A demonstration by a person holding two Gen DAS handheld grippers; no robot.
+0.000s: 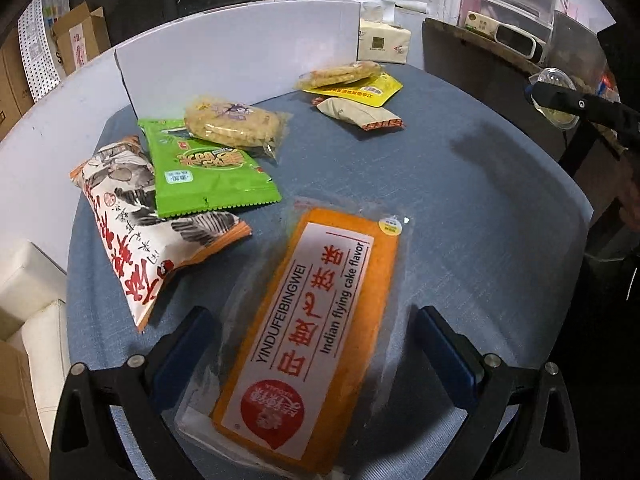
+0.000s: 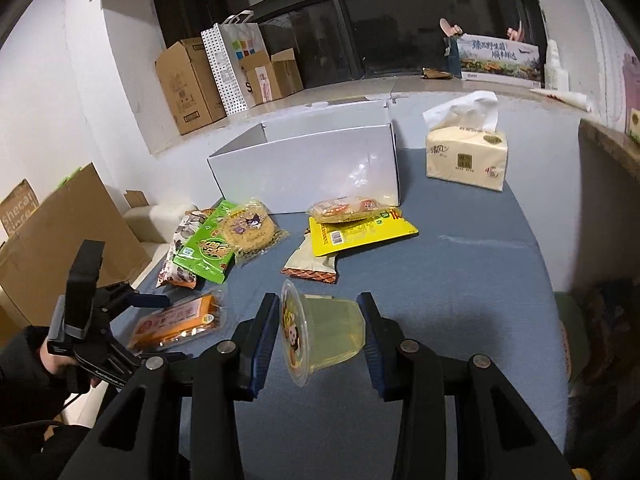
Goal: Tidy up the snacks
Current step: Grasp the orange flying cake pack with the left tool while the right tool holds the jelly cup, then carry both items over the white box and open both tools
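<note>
My left gripper [image 1: 316, 344] is open, its jaws on either side of an orange "Indian flying cake flavor" packet [image 1: 316, 320] lying on the blue tablecloth; the packet also shows in the right wrist view [image 2: 180, 320]. My right gripper [image 2: 320, 336] is shut on a clear jelly cup [image 2: 320, 332], held on its side above the cloth; the cup shows at the right edge of the left wrist view [image 1: 554, 96]. Snacks lie ahead: a white-and-red bag [image 1: 132, 216], a green packet [image 1: 204, 172], round crackers [image 1: 236, 120], a yellow packet [image 2: 356, 232] and a beige packet [image 2: 312, 266]. An open white box [image 2: 308, 168] stands behind them.
A tissue pack [image 2: 466, 152] stands at the far right of the table. Cardboard boxes [image 2: 188, 84] and a paper bag [image 2: 236, 64] line the floor by the wall. A dark wooden ledge [image 1: 480, 52] borders the table's right side.
</note>
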